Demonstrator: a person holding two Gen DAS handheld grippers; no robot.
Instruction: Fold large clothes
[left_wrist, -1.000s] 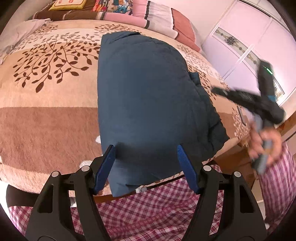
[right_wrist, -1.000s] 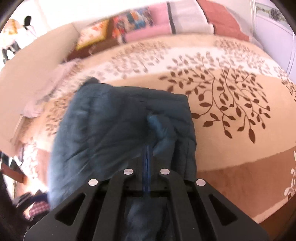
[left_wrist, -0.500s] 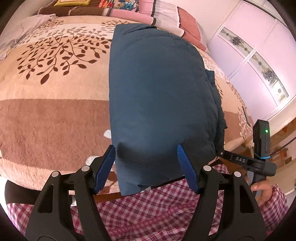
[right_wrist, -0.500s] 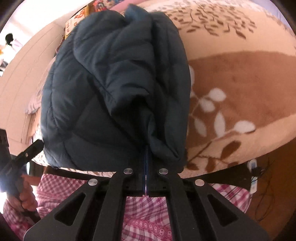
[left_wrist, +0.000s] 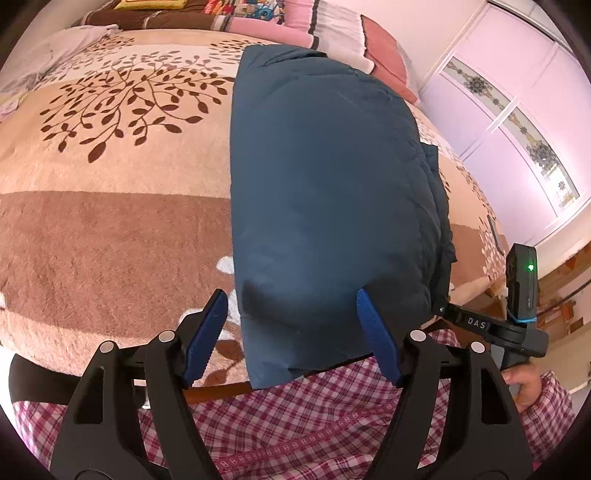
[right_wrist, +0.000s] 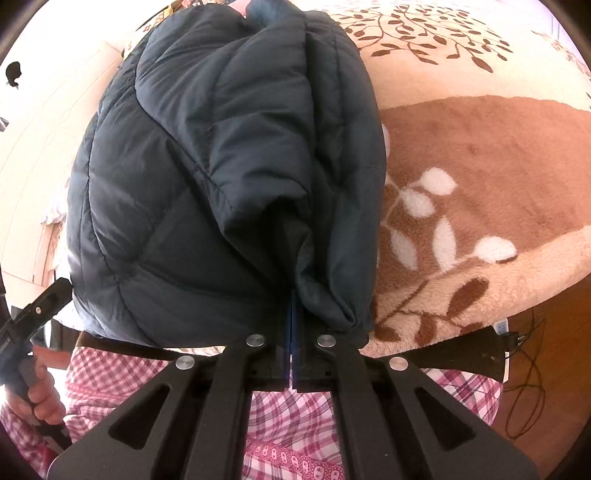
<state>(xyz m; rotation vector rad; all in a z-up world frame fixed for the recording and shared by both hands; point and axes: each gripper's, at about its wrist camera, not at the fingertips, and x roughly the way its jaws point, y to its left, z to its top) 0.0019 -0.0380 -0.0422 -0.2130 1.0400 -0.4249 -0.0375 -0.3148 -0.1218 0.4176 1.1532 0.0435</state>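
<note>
Jaws: your right gripper pinches the jacket hem, left gripper has just widened around its corner; next, clamp left and fold.

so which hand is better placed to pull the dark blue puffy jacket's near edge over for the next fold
Right, probably. The right gripper is already shut on the dark blue puffy jacket at its near edge. The left gripper hangs open, its jaws apart over the jacket's near corner, gripping nothing.

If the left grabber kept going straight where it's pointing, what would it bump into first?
Most likely the blue puffy jacket: its near end lies right ahead of the open left gripper, on the bed. Exact depth is unclear.
</note>
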